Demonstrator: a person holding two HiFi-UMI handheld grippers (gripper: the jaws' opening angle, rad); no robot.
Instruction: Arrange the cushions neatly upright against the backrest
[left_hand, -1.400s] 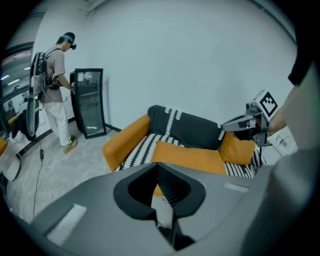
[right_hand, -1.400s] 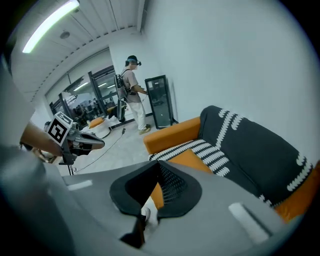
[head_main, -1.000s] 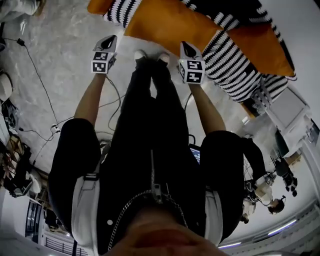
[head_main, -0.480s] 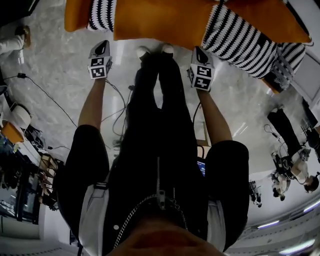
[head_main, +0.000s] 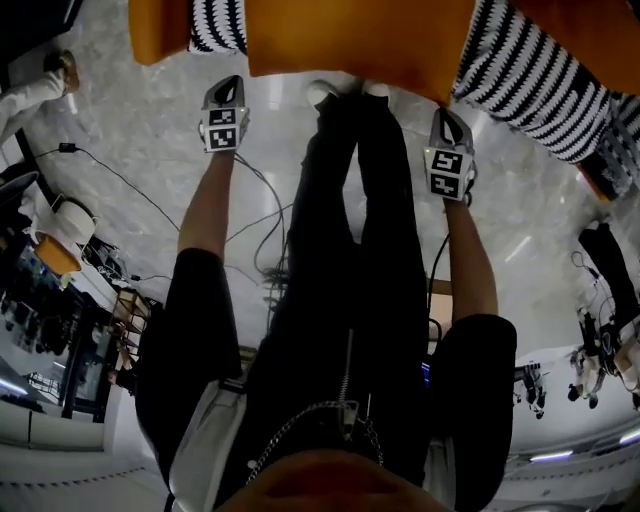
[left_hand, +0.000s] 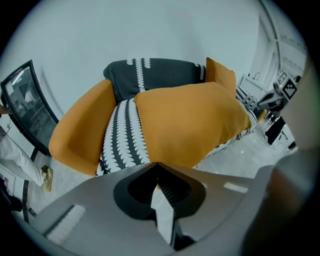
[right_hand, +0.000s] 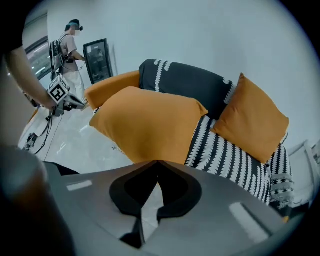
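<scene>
A large orange cushion (head_main: 350, 40) lies flat across the front of the sofa seat, also seen in the left gripper view (left_hand: 192, 120) and the right gripper view (right_hand: 145, 125). A second orange cushion (right_hand: 252, 120) leans upright against the dark backrest (right_hand: 185, 80) at the sofa's right end. The seat (left_hand: 122, 140) is black with white patterning. My left gripper (head_main: 227, 92) and right gripper (head_main: 447, 122) hang in front of the sofa, short of the flat cushion. Both are shut and hold nothing.
An orange armrest (left_hand: 80, 130) bounds the sofa's left end. Cables (head_main: 255, 230) trail over the marble floor by my feet. A black-framed panel (right_hand: 97, 60) and a person (right_hand: 70, 40) stand to the left. Other people (head_main: 600, 330) are at the right, and cluttered shelves (head_main: 50, 300) at the left.
The head view has swung, so the sofa now sits at the top edge. My right gripper has shifted right and lower in view. Both grippers stay shut and empty.
</scene>
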